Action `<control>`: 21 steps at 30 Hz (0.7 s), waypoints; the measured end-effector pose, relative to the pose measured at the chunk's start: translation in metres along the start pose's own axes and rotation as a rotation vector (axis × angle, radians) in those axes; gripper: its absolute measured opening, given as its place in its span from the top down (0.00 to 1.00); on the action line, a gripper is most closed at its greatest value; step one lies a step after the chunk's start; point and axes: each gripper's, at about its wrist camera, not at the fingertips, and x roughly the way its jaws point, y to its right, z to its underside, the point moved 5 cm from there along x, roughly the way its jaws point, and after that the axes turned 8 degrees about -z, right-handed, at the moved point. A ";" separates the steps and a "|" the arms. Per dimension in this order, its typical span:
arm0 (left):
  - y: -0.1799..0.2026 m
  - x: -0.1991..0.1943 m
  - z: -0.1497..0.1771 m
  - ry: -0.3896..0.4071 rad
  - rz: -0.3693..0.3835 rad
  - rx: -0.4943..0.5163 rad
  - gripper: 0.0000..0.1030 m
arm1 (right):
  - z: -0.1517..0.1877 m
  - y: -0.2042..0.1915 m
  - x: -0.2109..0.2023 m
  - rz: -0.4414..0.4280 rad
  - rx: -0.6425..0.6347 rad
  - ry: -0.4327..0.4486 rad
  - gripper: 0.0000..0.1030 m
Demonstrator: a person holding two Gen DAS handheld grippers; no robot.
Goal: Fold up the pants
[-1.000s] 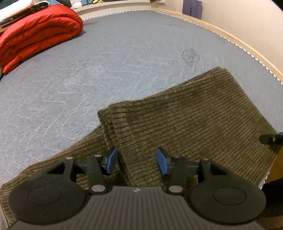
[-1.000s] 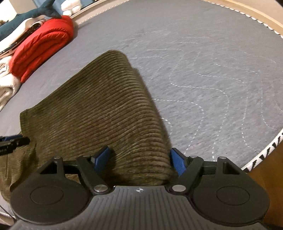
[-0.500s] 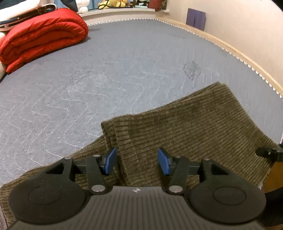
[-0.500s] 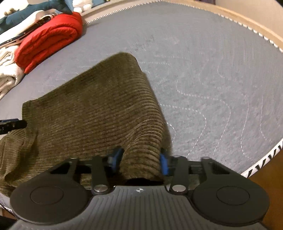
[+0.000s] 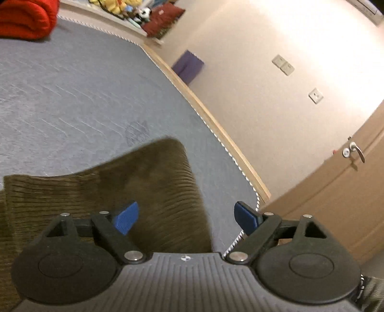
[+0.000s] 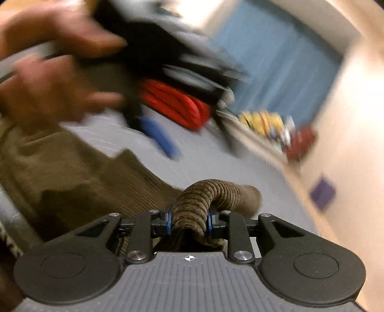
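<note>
The olive-brown corduroy pants (image 5: 100, 192) lie folded on the grey quilted mattress (image 5: 72, 100) near its front right corner. My left gripper (image 5: 186, 218) is open and empty, hovering over the pants' right edge. My right gripper (image 6: 189, 222) is shut on a bunched fold of the pants (image 6: 204, 194) and holds it lifted. The rest of the pants (image 6: 72, 172) trails down to the left. The right wrist view is motion-blurred; the person's hand (image 6: 48, 79) and the other gripper's blue pad (image 6: 158, 136) show in it.
A red folded quilt (image 5: 24, 19) lies at the far end of the mattress, also in the right wrist view (image 6: 177, 105). Toys (image 5: 124, 12) line the headboard ledge. The wooden bed rim (image 5: 216, 129) and wall run along the right, with a door (image 5: 348, 192) beyond.
My right gripper closed on the pants' edge and lifted it, swinging up and left. My left gripper opened wider and turned right toward the mattress corner and wall.
</note>
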 end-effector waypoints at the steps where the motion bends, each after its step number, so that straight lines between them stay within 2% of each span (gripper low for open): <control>1: 0.002 0.001 -0.001 -0.012 -0.022 0.017 0.12 | -0.004 -0.011 -0.001 -0.007 -0.051 0.017 0.75; 4: -0.001 0.007 0.000 -0.035 -0.143 0.078 0.12 | -0.013 -0.038 -0.004 -0.034 -0.173 0.054 0.75; 5: -0.005 0.007 0.000 -0.037 -0.190 0.095 0.16 | -0.015 -0.046 -0.004 -0.045 -0.212 0.067 0.75; 7: -0.014 0.005 0.003 -0.040 -0.256 0.123 0.43 | -0.019 -0.058 -0.006 -0.060 -0.265 0.088 0.75; 8: -0.020 0.003 0.005 -0.041 -0.300 0.145 0.62 | -0.021 -0.065 -0.008 -0.072 -0.291 0.100 0.75; 9: -0.026 -0.001 0.004 -0.036 -0.344 0.166 0.75 | -0.024 -0.069 -0.008 -0.081 -0.306 0.108 0.74; 10: -0.035 -0.004 0.004 -0.036 -0.383 0.181 0.77 | -0.028 -0.074 -0.009 -0.093 -0.312 0.109 0.74; 12: -0.055 -0.017 0.008 -0.034 -0.410 0.158 0.79 | -0.037 -0.078 -0.011 -0.147 -0.280 0.116 0.71; 13: -0.066 -0.026 0.010 -0.035 -0.411 0.134 0.79 | -0.043 -0.080 -0.013 -0.198 -0.255 0.120 0.70; 15: -0.088 -0.047 0.013 -0.025 -0.436 0.093 0.80 | -0.056 -0.083 -0.019 -0.385 -0.164 0.106 0.68; 16: -0.100 -0.059 0.014 -0.011 -0.465 0.074 0.80 | -0.061 -0.086 -0.022 -0.506 -0.116 0.089 0.69; 17: -0.117 -0.075 0.016 0.004 -0.493 0.046 0.80 | -0.067 -0.089 -0.026 -0.703 -0.034 0.052 0.77; 18: -0.132 -0.090 0.016 0.013 -0.505 0.011 0.79 | -0.071 -0.092 -0.032 -0.844 0.027 0.030 0.78; 19: -0.149 -0.108 0.017 0.020 -0.510 -0.030 0.79 | -0.074 -0.096 -0.038 -0.930 0.059 0.029 0.78; 21: -0.184 -0.144 0.023 0.044 -0.531 -0.117 0.79 | -0.083 -0.100 -0.044 -0.997 0.070 0.058 0.77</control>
